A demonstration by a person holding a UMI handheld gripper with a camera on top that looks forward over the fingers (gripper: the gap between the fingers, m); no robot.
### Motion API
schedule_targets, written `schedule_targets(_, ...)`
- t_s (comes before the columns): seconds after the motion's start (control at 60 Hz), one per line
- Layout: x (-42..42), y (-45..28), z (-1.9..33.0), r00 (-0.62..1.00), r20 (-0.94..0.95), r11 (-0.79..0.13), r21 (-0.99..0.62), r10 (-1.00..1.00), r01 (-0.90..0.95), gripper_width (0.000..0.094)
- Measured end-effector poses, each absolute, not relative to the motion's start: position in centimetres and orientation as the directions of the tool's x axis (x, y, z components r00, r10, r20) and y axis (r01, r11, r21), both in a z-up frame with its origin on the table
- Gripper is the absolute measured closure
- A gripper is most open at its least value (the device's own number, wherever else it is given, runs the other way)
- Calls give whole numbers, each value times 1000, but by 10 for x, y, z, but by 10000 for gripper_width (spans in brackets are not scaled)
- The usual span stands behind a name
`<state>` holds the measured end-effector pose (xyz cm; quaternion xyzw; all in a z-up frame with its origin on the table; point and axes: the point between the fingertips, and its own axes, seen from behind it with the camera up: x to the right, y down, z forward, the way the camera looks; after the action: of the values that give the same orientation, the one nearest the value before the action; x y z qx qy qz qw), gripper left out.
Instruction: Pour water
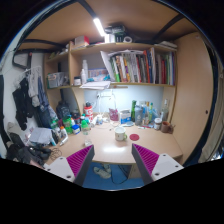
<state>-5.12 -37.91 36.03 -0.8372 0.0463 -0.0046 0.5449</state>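
Observation:
My gripper [112, 162] is open and empty, its two magenta pads [80, 160] spread wide above the desk's front edge. Nothing stands between the fingers. A wooden desk [105, 150] lies ahead of them. A small white cup [121, 134] stands on the desk beyond the fingers, with a small red round thing [135, 136] just to its right. Several bottles [134, 113] and containers stand at the back of the desk, among them a clear bottle [164, 112] at the right.
A wooden shelf with books [140, 68] rises over the desk. Clutter and clothes [22, 100] fill the left side. A wooden side panel [192, 95] bounds the right. Blue floor with white things [108, 173] shows under the desk. A ceiling lamp [99, 26] glows above.

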Motion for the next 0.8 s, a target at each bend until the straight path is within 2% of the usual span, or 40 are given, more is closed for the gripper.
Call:
schedule_targets(0.25, -59, -376, 367, 990, 1, -399, -915, -141, -56, 110)
schedule_targets(0.45, -63, -350, 355, 989, 20, -397, -917, -149, -41, 112)
schedule_targets(0.65, -83, -297, 316, 995, -6, -393, -919, -98, -44, 105)
schedule_targets(0.8, -114, -234, 267, 999, -18, -374, -927, -34, -30, 106)
